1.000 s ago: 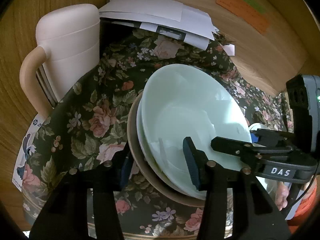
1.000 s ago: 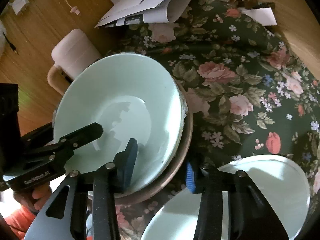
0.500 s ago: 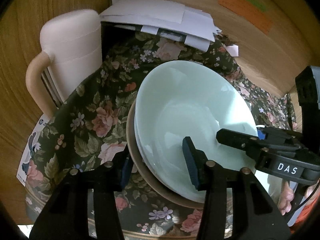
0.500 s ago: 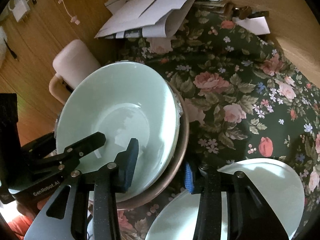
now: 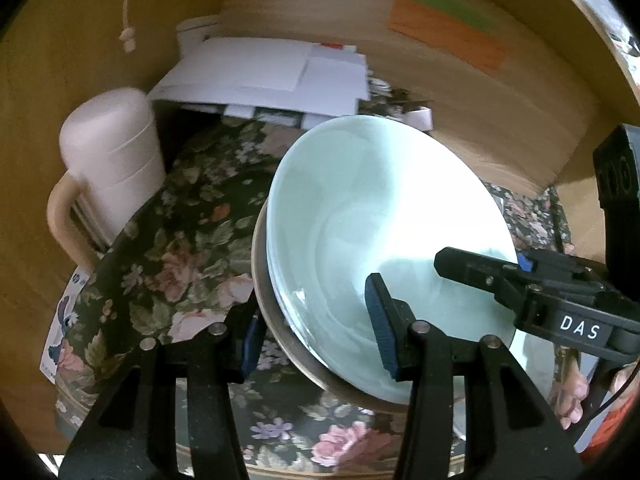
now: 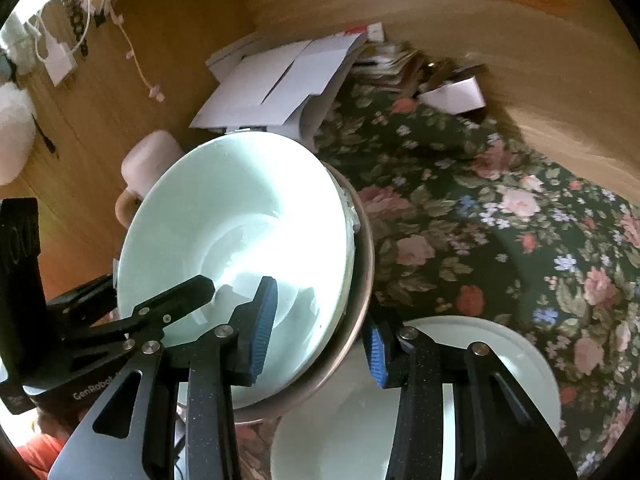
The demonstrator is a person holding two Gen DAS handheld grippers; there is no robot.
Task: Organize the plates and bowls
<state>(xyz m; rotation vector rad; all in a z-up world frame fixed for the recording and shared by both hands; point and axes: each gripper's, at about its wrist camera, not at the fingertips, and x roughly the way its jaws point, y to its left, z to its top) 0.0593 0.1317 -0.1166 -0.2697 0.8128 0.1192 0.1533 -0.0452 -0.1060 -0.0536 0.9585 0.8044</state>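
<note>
At the far left of the left wrist view, a pale lidded jug [image 5: 112, 160] is set at the edge of the bench [image 5: 168, 240], which is covered by a dark floral cloth; it is well apart from the crockery, so the lift is not hindered by it. Behind it, loose white papers [image 5: 272, 76] are piled against the wooden wall.

Further right, the stack of bowls [image 5: 384, 232] is held tilted, a pale green bowl nested in a brown bowl [image 5: 276, 328]. Its rim is straddled by the left hand-held gripper [image 5: 316, 332], one pad inside the green bowl and one outside the brown; the jaws are part-way closed and appear clamped on the nested rims. The opposite rim is taken the same way by the right hand-held gripper [image 6: 320, 336], presumably because a stack this heavy would twist in a single grip.

At the right, a white plate [image 6: 512, 344] lies flat on the cloth just below the stack, possibly the next piece to be sorted.
</note>
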